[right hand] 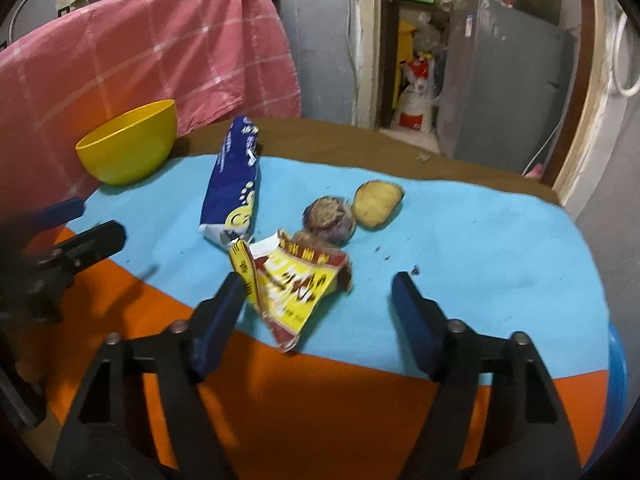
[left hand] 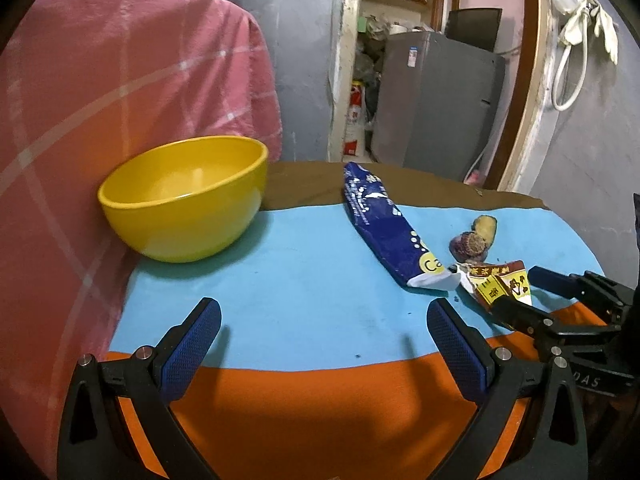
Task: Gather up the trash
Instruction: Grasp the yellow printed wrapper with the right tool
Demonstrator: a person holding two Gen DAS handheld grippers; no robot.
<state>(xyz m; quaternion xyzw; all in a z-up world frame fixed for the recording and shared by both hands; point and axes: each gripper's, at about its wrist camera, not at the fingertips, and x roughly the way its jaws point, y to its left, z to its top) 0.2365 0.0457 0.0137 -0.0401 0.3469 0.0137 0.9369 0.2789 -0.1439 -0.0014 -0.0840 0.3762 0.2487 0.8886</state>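
Note:
A yellow bowl (left hand: 184, 200) (right hand: 128, 142) stands empty at the table's far left. A blue wrapper (left hand: 384, 228) (right hand: 234, 188) lies flat in the middle. A red-and-yellow wrapper (right hand: 288, 284) (left hand: 500, 284) lies crumpled near the front, with a purple peel (right hand: 330, 218) (left hand: 468, 244) and a yellow peel (right hand: 378, 202) (left hand: 486, 228) behind it. My left gripper (left hand: 324, 320) is open and empty over the blue cloth. My right gripper (right hand: 320, 292) is open, its jaws on either side of the red-and-yellow wrapper, and it shows in the left wrist view (left hand: 520, 292).
The table wears a blue, orange and brown cloth (left hand: 300, 280) (right hand: 480, 240). A pink checked cloth (left hand: 100, 100) (right hand: 140, 52) drapes something tall behind the bowl. A grey fridge (left hand: 436, 100) and a doorway stand beyond the table's far edge.

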